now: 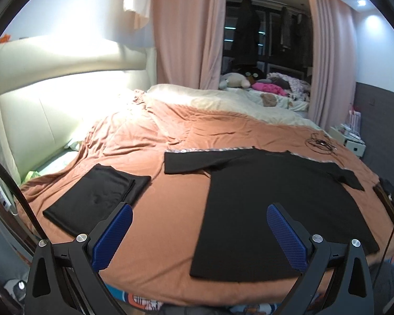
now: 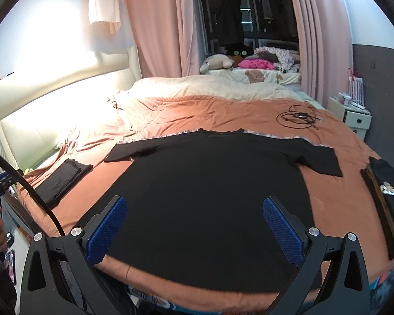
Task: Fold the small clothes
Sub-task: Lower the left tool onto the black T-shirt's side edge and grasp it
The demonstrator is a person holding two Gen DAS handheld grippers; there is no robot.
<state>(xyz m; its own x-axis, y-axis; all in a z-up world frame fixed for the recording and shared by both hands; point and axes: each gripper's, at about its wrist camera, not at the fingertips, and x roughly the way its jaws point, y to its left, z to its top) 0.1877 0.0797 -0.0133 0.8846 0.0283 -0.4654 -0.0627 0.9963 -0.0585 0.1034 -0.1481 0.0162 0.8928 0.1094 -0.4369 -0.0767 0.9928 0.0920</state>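
On the bed, a black T-shirt spread flat, sleeves out, beside a folded black garment. Left tool and right tool both parted, holding nothing. Soft, light, limp cloth; likely best pinched at hem corners or shoulders.

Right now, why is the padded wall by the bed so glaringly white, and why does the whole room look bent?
Left wrist view: strong light washes out the padded headboard, while the spread black T-shirt shows almost no detail. Right wrist view: the same glare hits the headboard; the shirt's near hem is slightly blurred. Both views: fisheye lenses curve the pink curtains and darken the corners.
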